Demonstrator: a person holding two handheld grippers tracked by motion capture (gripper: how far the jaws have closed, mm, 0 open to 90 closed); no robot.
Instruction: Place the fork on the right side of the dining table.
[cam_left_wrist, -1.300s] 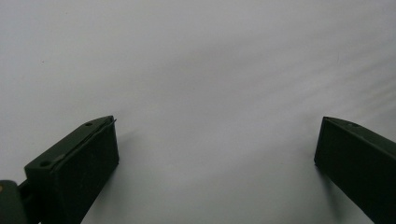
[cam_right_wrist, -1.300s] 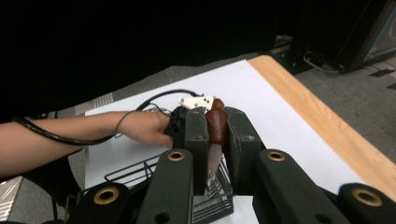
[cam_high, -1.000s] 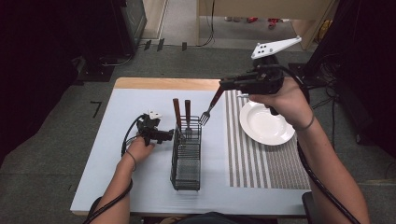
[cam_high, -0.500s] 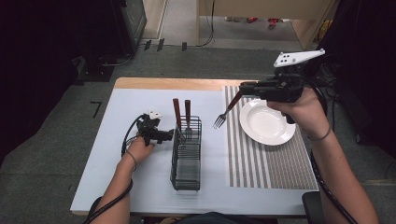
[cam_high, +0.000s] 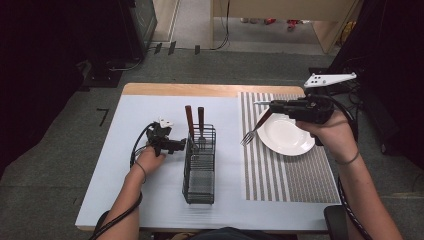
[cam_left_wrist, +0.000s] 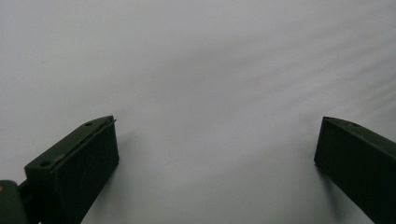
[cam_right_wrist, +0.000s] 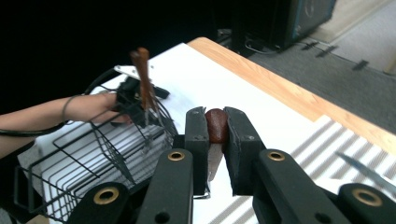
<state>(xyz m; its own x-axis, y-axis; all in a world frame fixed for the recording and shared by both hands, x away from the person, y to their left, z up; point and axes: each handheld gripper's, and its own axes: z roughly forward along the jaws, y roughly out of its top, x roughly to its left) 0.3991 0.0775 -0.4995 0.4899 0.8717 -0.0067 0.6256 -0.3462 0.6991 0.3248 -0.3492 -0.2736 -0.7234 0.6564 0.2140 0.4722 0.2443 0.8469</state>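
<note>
The fork (cam_high: 256, 127), clamped in the right gripper (cam_high: 272, 105), has been carried from the wire basket (cam_high: 200, 162) toward the plate (cam_high: 290, 137), ready for laying down; the left gripper (cam_high: 181, 144) is held wide open.

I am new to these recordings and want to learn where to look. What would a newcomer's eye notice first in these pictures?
First, the right gripper, raised over the striped placemat, holds a fork by its brown handle, tines hanging down beside the white plate. Next, the black wire basket at the table's middle, with two brown-handled utensils standing in its far end. The left gripper rests open on the table left of the basket.
</note>
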